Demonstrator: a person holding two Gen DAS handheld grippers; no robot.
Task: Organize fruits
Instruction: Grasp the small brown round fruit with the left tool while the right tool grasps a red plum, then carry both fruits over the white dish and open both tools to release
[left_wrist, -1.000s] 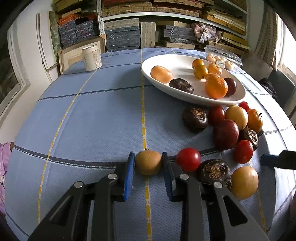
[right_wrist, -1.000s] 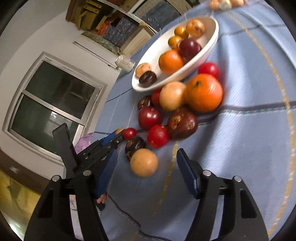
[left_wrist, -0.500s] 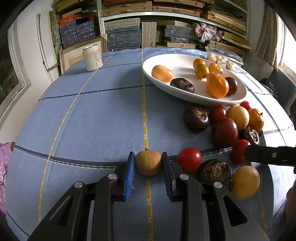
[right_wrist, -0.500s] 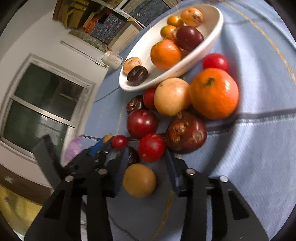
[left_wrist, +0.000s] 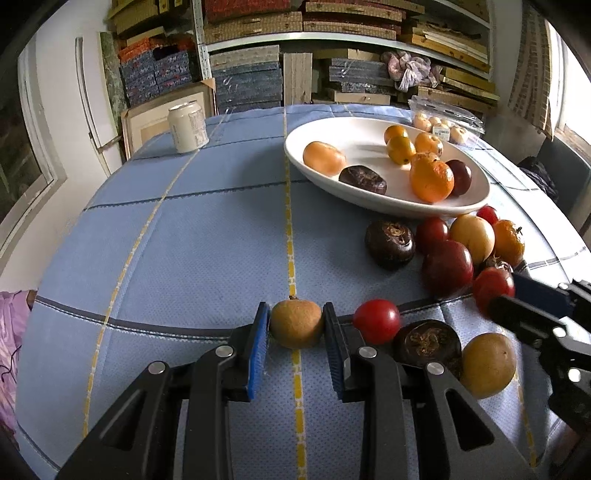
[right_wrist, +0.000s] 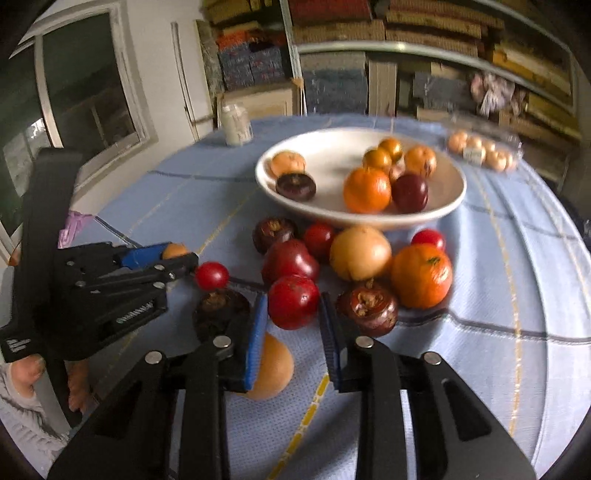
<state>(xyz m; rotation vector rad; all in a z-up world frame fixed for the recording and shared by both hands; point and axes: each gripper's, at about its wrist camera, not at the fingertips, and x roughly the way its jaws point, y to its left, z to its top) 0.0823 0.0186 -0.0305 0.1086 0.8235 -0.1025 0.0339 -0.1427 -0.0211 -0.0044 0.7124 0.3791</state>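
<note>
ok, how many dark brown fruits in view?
4 dark brown fruits: one in the bowl, one on the cloth before it, one beside the left gripper, one right of the right gripper. More may hide in the pile.

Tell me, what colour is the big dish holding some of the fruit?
White, plain with no pattern. The dish shows best in the left wrist view.
</note>
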